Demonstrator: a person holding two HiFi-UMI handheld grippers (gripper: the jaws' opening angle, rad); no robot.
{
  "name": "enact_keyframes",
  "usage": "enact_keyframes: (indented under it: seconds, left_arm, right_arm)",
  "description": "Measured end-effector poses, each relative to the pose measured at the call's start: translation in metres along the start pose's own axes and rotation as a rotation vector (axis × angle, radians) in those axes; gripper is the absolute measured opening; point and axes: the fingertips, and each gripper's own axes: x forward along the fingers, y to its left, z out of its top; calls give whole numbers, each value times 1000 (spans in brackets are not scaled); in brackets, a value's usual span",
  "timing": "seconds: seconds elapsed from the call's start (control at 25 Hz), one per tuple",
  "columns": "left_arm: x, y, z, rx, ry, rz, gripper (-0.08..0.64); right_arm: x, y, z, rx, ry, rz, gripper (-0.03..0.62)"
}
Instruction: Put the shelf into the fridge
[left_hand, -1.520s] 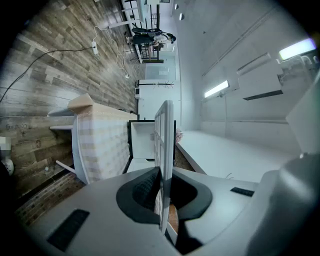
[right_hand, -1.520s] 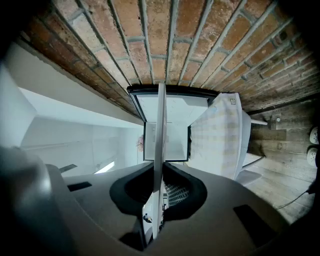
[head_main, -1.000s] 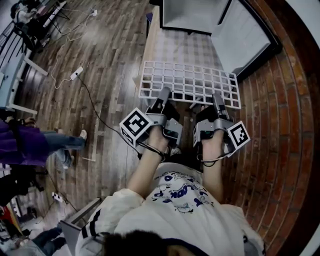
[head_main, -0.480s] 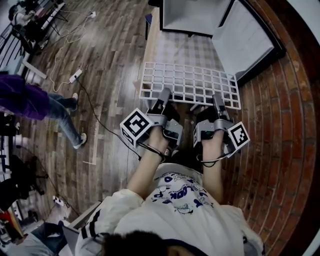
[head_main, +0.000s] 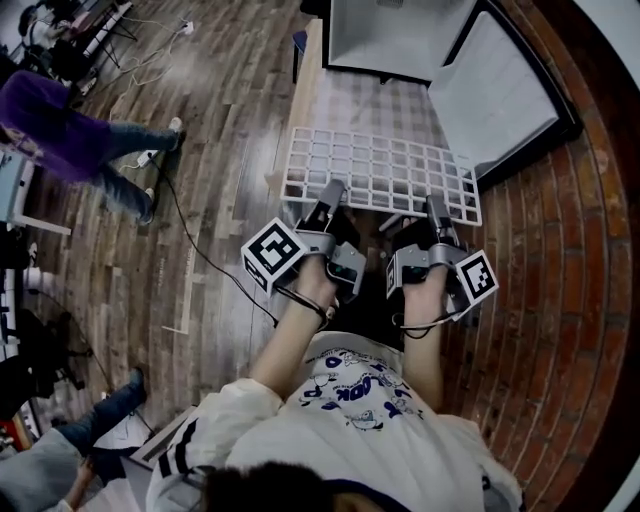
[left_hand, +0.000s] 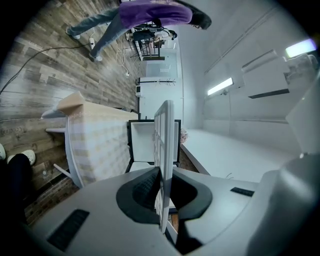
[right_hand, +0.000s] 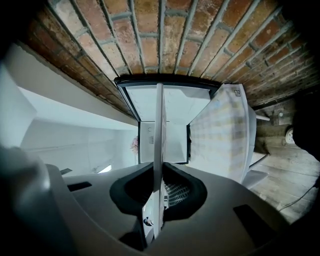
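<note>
Shelf (head_main: 380, 172) insertion is in hand: the open fridge (head_main: 385, 30) stands at 12 o'clock beyond the counter (head_main: 370, 100). The white grid is held over the counter, with the fingers of the left gripper (head_main: 333, 192) and the right gripper (head_main: 436, 207) pinching its 6 o'clock edge. Next it likely needs a level push forward.

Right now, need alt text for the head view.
Seen from above, a person holds a white grid shelf level by its near edge, left gripper and right gripper both shut on it; a checked-cloth table and an open fridge lie just ahead.
</note>
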Motion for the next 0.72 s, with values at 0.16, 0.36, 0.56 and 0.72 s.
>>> enact_keyframes:
  seconds: [0.16, 0.36, 0.56, 0.72]
  left_arm:
    - [52, 0, 16, -3, -16, 11, 37]
    - [63, 1, 20, -6, -20, 16, 37]
    - [68, 0, 22, -12, -25, 13, 37]
    - [67, -1, 22, -8, -31, 5, 37]
  right_arm:
    - [54, 6, 15, 4, 18, -11, 49]
    - [66, 6, 18, 8, 27, -17, 49]
    - [73, 10, 19, 3, 33, -12, 49]
    - [75, 9, 19, 0, 37, -8, 49]
